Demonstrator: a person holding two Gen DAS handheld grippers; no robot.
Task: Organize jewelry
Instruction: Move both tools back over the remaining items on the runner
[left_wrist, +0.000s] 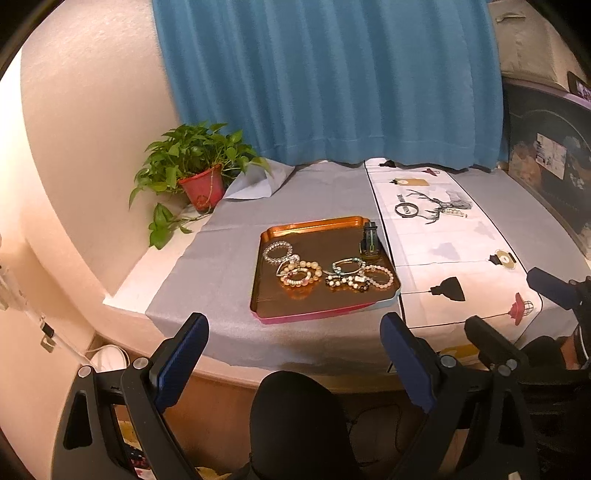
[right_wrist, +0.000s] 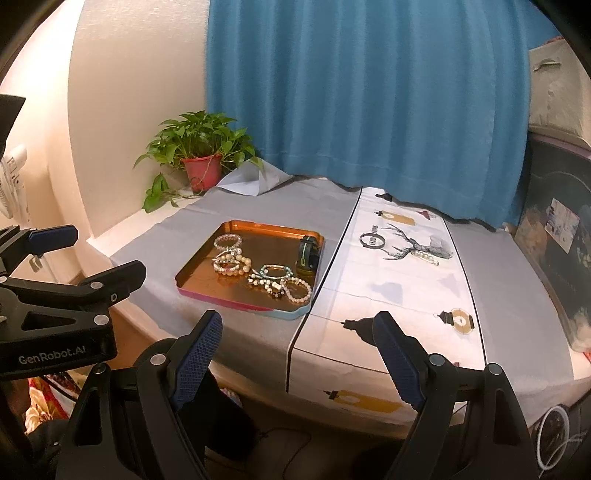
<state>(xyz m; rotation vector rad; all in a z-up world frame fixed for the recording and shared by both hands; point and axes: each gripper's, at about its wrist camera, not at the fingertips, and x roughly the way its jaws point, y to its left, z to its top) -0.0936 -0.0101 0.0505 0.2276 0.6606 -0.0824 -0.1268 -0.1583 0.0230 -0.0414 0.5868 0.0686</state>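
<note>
Both grippers hang short of the table's near edge, nothing between them and the copper tray (left_wrist: 314, 227), which sits on grey cloth (left_wrist: 221, 266). Left of the tray, a potted pothos (left_wrist: 199, 173) in a red pot; behind it, a blue curtain (left_wrist: 325, 81); right of it, a white runner (left_wrist: 443, 251) printed with a stag. The left gripper (left_wrist: 295, 332) has its fingers spread wide and empty; so does the right gripper (right_wrist: 297, 332). Only the right wrist view catches a fan (right_wrist: 13, 181) far left of the tray. In the tray: beaded bracelets (left_wrist: 299, 273) heaped together and a dark watch (left_wrist: 369, 238) at its far right corner. On the runner right of the tray lie a dark ring-shaped band (left_wrist: 406, 209) and what may be a pearl bracelet (left_wrist: 456, 213).
</note>
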